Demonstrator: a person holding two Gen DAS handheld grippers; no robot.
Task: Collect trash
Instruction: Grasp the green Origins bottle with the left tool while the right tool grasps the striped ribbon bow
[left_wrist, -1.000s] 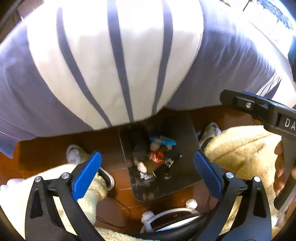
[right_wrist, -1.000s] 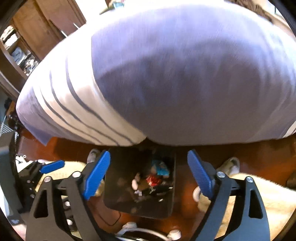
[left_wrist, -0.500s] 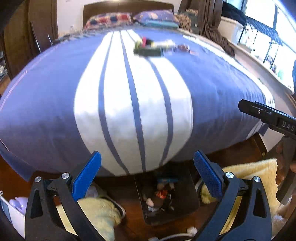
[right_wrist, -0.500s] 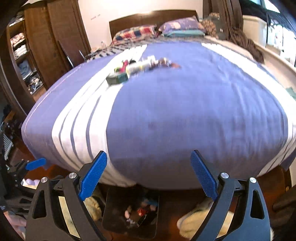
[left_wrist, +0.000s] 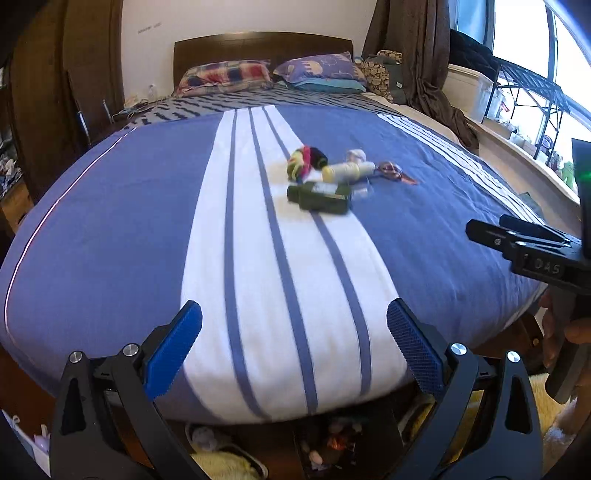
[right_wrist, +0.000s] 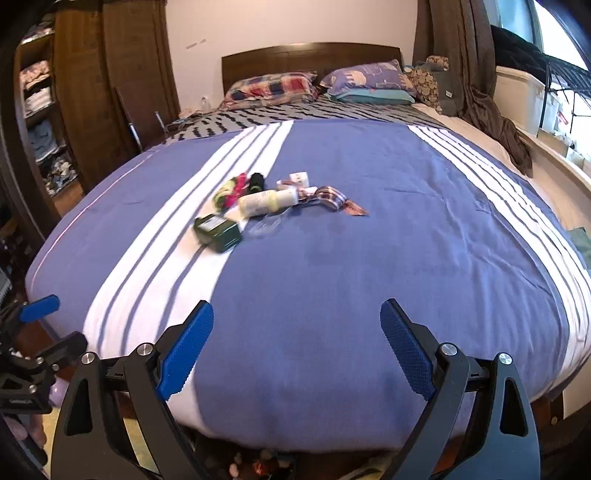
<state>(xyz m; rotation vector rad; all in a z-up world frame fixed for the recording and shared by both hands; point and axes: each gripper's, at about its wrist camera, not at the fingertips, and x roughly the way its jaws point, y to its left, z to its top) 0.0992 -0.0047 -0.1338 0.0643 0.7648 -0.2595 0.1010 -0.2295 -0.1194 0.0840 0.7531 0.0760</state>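
A small heap of trash lies mid-bed on the blue and white striped cover (left_wrist: 110, 229): a dark green box (left_wrist: 322, 197) (right_wrist: 218, 230), a pale yellow bottle (left_wrist: 347, 171) (right_wrist: 267, 201), a pink-green-black bundle (left_wrist: 304, 160) (right_wrist: 236, 188), a clear plastic scrap (right_wrist: 267, 225) and a plaid ribbon (right_wrist: 332, 201). My left gripper (left_wrist: 293, 349) hovers open above the bed's foot, far short of the heap. My right gripper (right_wrist: 295, 350) is also open and empty over the foot edge. A black bin (left_wrist: 332, 448) with trash inside stands on the floor below the bed's foot.
Pillows (right_wrist: 273, 86) and a wooden headboard (right_wrist: 310, 55) lie at the far end. A dark wardrobe (right_wrist: 92, 92) stands left, curtains and a window shelf (left_wrist: 517, 96) right. A yellow rug (left_wrist: 225, 465) and slippers lie beside the bin.
Both grippers have tilted up from looking down at the floor bin to looking along the bed top, bringing the heap of trash into view. Both stay open and empty.
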